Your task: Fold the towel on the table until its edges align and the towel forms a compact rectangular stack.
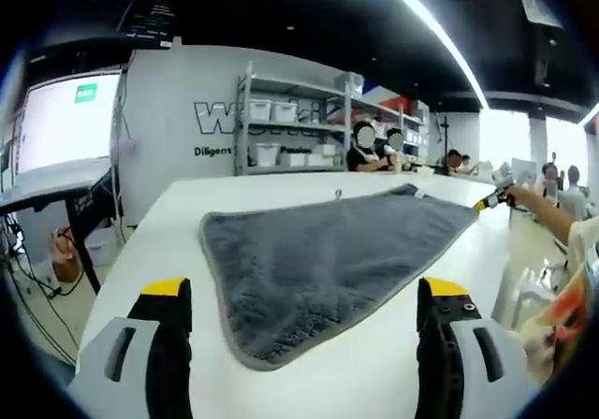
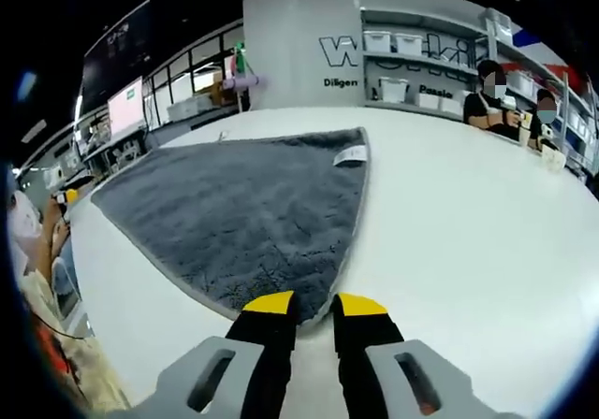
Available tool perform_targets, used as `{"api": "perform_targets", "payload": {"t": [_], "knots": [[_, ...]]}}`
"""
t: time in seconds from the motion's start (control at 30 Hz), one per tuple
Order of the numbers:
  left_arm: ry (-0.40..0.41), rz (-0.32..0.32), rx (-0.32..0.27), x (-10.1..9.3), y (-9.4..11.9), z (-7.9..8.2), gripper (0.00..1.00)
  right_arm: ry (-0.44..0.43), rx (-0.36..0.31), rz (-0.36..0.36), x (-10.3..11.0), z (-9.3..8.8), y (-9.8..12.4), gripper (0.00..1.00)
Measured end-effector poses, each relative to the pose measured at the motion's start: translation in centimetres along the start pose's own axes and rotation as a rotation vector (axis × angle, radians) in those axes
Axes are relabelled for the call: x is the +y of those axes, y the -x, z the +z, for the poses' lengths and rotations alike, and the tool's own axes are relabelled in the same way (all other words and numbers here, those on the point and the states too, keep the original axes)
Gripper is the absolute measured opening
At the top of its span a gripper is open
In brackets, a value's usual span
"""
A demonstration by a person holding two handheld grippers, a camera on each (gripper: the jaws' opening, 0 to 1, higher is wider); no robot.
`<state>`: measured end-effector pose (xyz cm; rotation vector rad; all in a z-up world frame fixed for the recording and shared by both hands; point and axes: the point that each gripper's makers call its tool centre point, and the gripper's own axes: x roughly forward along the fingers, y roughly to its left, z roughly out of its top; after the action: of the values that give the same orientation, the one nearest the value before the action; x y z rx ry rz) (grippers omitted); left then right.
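A grey towel [image 1: 318,251] lies spread flat on the white table [image 1: 168,223], one corner pointing at me. My left gripper [image 1: 306,293] is open wide, its yellow-tipped jaws standing either side of that near corner, just above the table. The right gripper [image 1: 490,200] sits at the towel's far right corner, held by a person's arm. In the right gripper view the towel [image 2: 243,204] fans out ahead with a white label [image 2: 351,155] near its far edge. Its near corner runs into the narrow gap of my right gripper [image 2: 315,305], which is shut on it.
Several people sit at the table's far end [image 1: 374,152], in front of metal shelves [image 1: 281,129] with white bins. A dark desk with a bright screen [image 1: 56,190] stands left of the table. Bare white table [image 2: 468,213] stretches to the right of the towel.
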<state>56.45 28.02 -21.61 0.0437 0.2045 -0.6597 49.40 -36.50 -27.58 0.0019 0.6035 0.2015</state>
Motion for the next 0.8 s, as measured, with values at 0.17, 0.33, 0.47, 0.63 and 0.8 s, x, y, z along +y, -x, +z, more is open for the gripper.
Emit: {"api": "perform_targets", "payload": {"t": [0.17,0.33,0.47,0.63,0.8], "knots": [[-0.037,0.011,0.036,-0.5,0.0,-0.6,0.98,0.038,-0.011,-0.033,-0.8,0.6,0.0,0.0],[-0.016,0.026,-0.029,-0.6,0.1,0.3,0.98,0.08,-0.021,-0.059,-1.0,1.8,-0.5,0.0],[-0.006,0.036,-0.078,-1.0,0.0,1.0,0.98,0.1,-0.048,-0.068,-0.6,2.8,-0.4,0.0],[-0.019,0.085,-0.103,-0.9,-0.2,1.4,0.98,0.12,-0.115,-0.082,0.9,5.0,0.2,0.0],[0.0,0.072,-0.117,-1.3,-0.7,1.1,0.97,0.147,-0.141,-0.062,3.0,6.3,0.0,0.0]]}}
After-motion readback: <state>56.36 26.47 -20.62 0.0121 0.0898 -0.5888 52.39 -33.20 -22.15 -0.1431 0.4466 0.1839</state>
